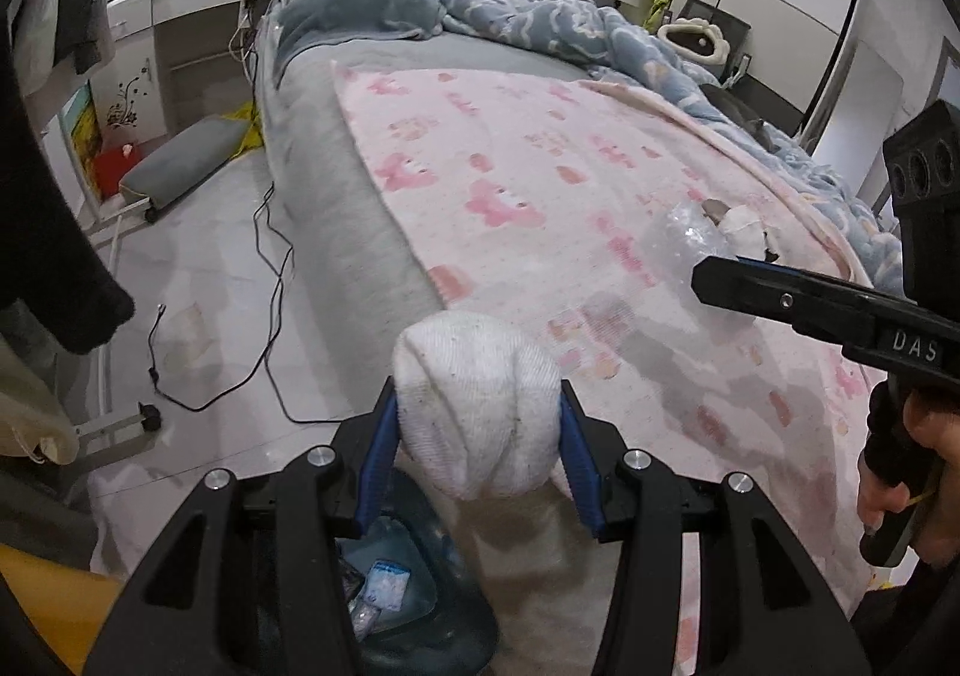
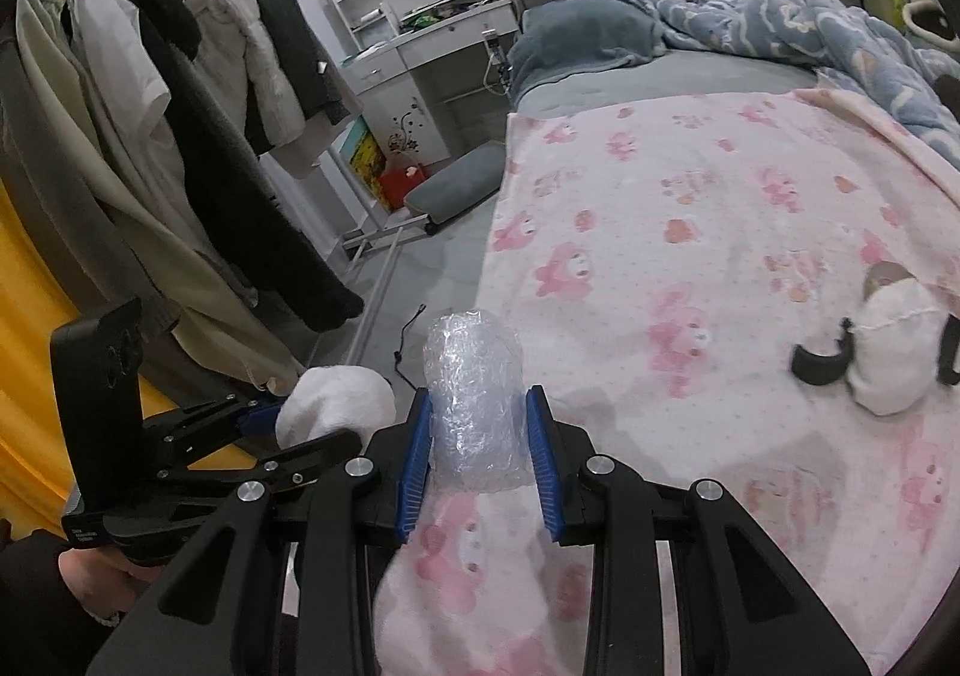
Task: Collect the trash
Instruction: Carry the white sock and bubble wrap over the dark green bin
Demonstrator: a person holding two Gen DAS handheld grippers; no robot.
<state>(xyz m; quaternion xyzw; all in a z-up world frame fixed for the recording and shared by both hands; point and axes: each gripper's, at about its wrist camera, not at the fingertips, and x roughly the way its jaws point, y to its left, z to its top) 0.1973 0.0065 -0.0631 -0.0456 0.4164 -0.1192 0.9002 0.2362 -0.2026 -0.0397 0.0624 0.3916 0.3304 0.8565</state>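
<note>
Bedroom w/ a bed [image 1: 336, 196] under a pink blanket [image 2: 690, 208], clothes rack [image 2: 180, 105] at upper left of the right view, cable on the floor. A bin [image 1: 414, 604] shows at bottom centre of the left view, below the left gripper [image 1: 477, 424].

Step in hand, I judge: bring both pieces over the bin and drop. To do it well, keep each piece squeezed until it is above the opening, then release one after the other; the wrap is light and may drift.

Left jaws are partly apart, pinching a white wad [image 1: 474, 406]. Right gripper [image 2: 480, 436] has narrower jaws, pinching a bubble-wrap roll [image 2: 474, 394]. One more white piece [image 2: 894, 340] lies at right on the blanket.
</note>
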